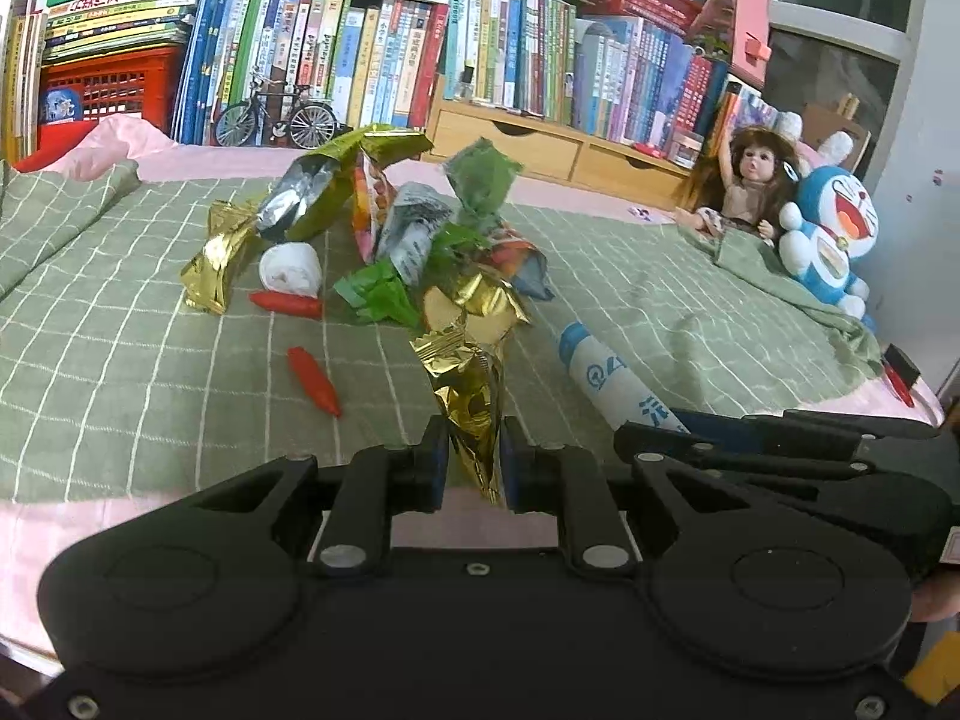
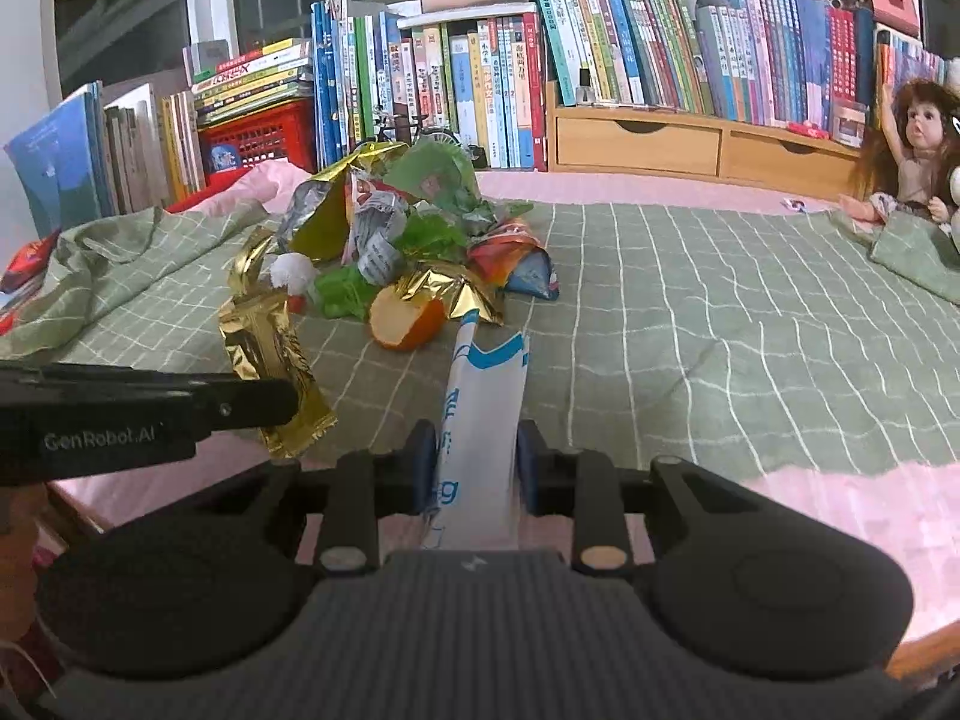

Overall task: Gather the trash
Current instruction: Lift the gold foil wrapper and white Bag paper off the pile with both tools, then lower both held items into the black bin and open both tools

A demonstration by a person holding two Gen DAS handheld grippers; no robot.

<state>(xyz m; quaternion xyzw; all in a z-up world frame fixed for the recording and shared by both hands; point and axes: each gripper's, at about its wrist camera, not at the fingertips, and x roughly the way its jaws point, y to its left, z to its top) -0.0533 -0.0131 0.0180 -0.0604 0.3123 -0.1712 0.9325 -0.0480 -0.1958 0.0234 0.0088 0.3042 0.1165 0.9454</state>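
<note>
A heap of crumpled wrappers (image 1: pixel 414 222) in gold, green, silver and orange lies on the green checked cloth (image 1: pixel 120 360). My left gripper (image 1: pixel 474 459) is shut on a gold foil wrapper (image 1: pixel 471 396) at the near edge of the heap. My right gripper (image 2: pixel 477 462) is shut on a white and blue wrapper (image 2: pixel 486 396), which also shows at the right of the left wrist view as a white and blue wrapper (image 1: pixel 606 372). The left gripper's gold foil wrapper (image 2: pixel 273 354) shows in the right wrist view too. A piece of orange peel (image 2: pixel 405 318) lies against the heap (image 2: pixel 408 228).
Two red chilli-like pieces (image 1: pixel 312 381) and a white tissue wad (image 1: pixel 291 267) lie left of the heap. A doll (image 1: pixel 747 180) and a blue plush toy (image 1: pixel 831 234) sit at the far right. Books (image 1: pixel 384 54), a wooden drawer unit (image 1: pixel 540 144) and a model bicycle (image 1: pixel 276 114) line the back.
</note>
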